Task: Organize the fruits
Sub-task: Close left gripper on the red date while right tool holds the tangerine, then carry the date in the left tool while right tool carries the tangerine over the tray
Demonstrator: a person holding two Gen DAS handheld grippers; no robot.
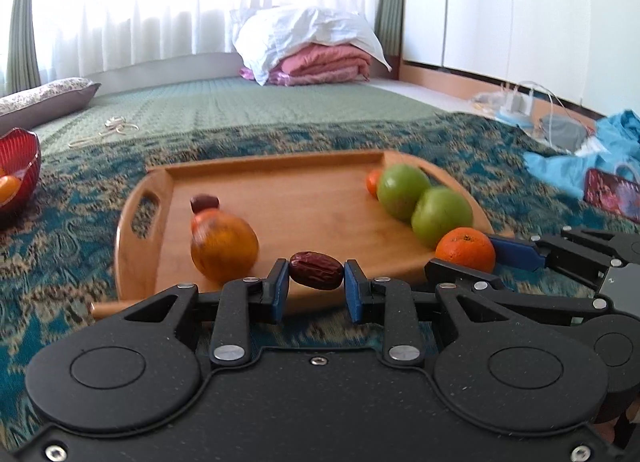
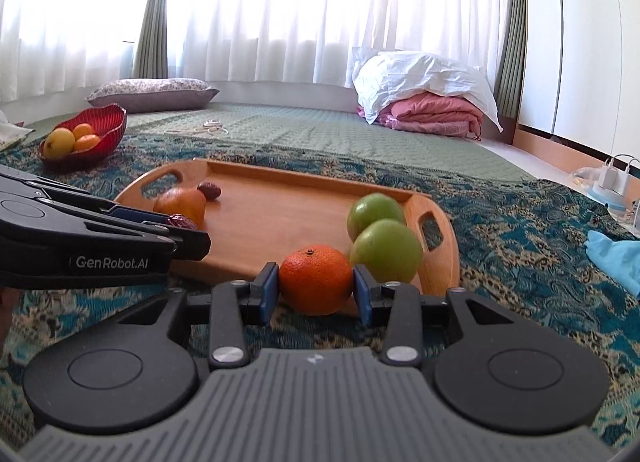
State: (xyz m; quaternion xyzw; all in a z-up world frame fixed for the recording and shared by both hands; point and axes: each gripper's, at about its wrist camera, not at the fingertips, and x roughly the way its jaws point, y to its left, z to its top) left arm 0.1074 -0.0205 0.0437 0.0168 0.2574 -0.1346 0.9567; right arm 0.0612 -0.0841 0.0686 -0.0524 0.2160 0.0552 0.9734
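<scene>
While the left gripper (image 1: 316, 270) has its blue fingers (image 1: 280, 289) clamped on a wrinkled dark-red date (image 1: 316, 270) at the near edge of the wooden tray (image 1: 280, 197), the right gripper (image 2: 316, 280) is clamped on a mandarin (image 2: 316, 280) at the tray's near right corner. In the left wrist view that mandarin sits at about 3 o'clock from the date. On the tray, two green apples (image 1: 424, 201) touch each other at 1 o'clock, with another small orange fruit (image 1: 374, 181) just behind them. An amber-orange fruit (image 1: 224, 248) lies at 10 o'clock, a second date (image 1: 204, 202) just behind it. The tray rests on a teal patterned blanket (image 1: 72, 262). A red bowl (image 2: 86, 133) holding yellow and orange fruit stands well apart at 10 o'clock in the right wrist view.
</scene>
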